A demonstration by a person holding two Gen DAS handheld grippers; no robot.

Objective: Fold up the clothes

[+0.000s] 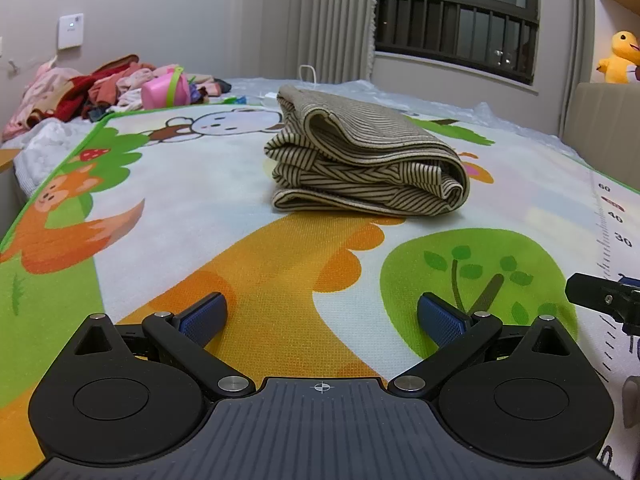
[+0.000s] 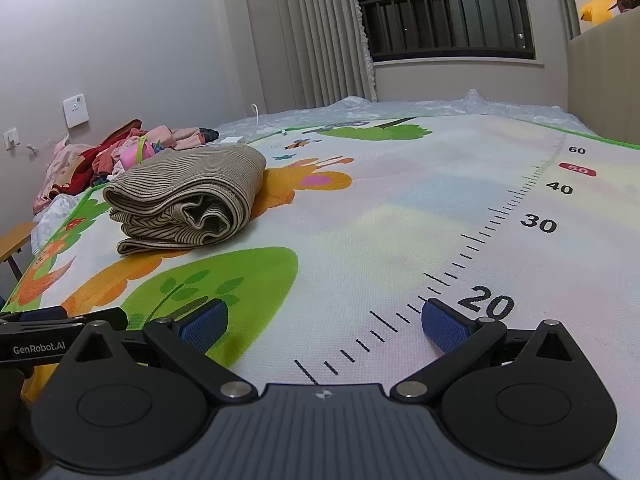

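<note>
A beige garment with thin dark stripes lies folded in a thick bundle on the cartoon play mat; the right wrist view shows the same striped garment at the left. My left gripper is open, low over the mat, well short of the bundle, with nothing between its blue pads. My right gripper is also open and empty, hovering over the printed ruler scale, to the right of the garment. Part of the right gripper shows at the left view's right edge.
A heap of unfolded clothes with a pink toy lies at the mat's far left corner. Curtains and a dark window stand behind. A yellow plush sits on a headboard at right. A white charger cable lies beyond the bundle.
</note>
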